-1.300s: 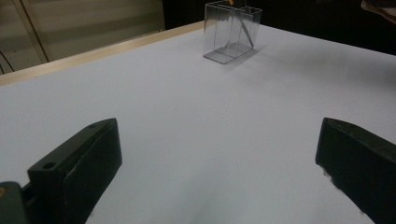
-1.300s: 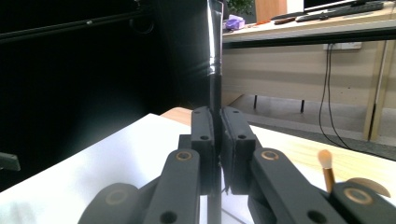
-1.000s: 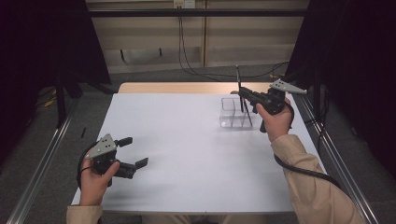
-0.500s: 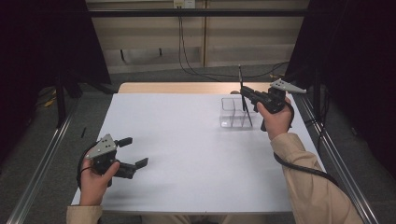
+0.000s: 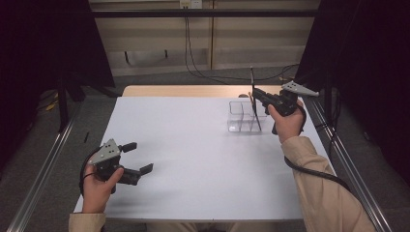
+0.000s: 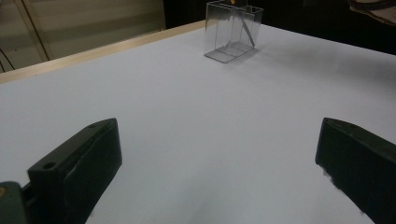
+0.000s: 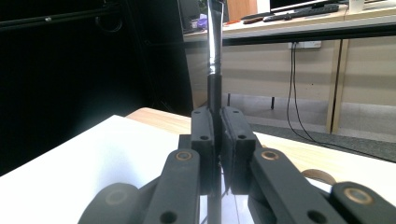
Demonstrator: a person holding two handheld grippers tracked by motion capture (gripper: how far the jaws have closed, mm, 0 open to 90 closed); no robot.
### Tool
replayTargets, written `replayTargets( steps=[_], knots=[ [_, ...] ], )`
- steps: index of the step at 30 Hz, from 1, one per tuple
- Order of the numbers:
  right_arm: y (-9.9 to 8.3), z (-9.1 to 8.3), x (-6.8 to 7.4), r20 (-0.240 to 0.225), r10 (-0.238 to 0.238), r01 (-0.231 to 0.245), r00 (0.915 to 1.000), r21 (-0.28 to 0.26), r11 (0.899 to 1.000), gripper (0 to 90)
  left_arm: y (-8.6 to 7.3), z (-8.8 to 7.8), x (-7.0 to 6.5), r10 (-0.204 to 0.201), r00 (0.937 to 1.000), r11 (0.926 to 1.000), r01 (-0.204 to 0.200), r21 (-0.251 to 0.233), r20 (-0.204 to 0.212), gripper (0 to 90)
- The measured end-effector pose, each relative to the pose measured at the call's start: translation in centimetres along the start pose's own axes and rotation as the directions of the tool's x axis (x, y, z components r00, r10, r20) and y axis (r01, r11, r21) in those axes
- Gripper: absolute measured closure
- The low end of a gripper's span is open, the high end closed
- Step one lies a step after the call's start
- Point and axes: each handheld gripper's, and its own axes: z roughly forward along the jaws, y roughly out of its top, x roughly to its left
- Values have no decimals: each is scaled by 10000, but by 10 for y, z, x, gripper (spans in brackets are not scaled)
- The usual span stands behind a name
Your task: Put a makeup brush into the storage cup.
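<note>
A clear plastic box (image 5: 240, 116) with several compartments stands at the table's far right; it also shows in the left gripper view (image 6: 224, 32). My right gripper (image 5: 255, 93) hovers above it, shut on a thin black brush-like stick (image 5: 255, 104) with a silver band (image 7: 215, 42). The stick rises past the pads (image 7: 203, 140), and its lower end leans inside the box (image 6: 248, 33). My left gripper (image 5: 139, 156) rests low at the near left of the white table (image 5: 193, 145). Its jaws (image 6: 217, 154) stand wide apart with nothing between them.
A bare wooden strip (image 5: 183, 90) runs along the table's far edge. Metal rails (image 5: 43, 159) flank both sides. Cables (image 5: 193, 58) hang down the back wall. A cable (image 5: 314, 171) trails from the right gripper along the sleeve.
The right gripper and its stick have shifted very slightly to the right. The left gripper has stayed where it was.
</note>
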Motion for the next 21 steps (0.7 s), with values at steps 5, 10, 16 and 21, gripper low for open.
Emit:
replayTargets(
  steps=[5,10,16,21],
  knots=[
    [-1,1,-2,136,-19,20,9999,-10,10000,847,0,0,0,-13,10000,10000,13,0,13,4],
    [-1,1,-5,212,-57,57,9998,-23,10000,847,0,0,0,-24,10000,10000,24,-12,1,4],
    [-1,2,-6,229,-107,109,9997,-67,9999,847,0,-1,0,-42,10000,10000,42,-31,11,4],
    [-2,4,-6,245,-87,89,9997,-70,9999,847,-1,-1,0,-44,10000,10000,44,-24,20,4]
  ],
)
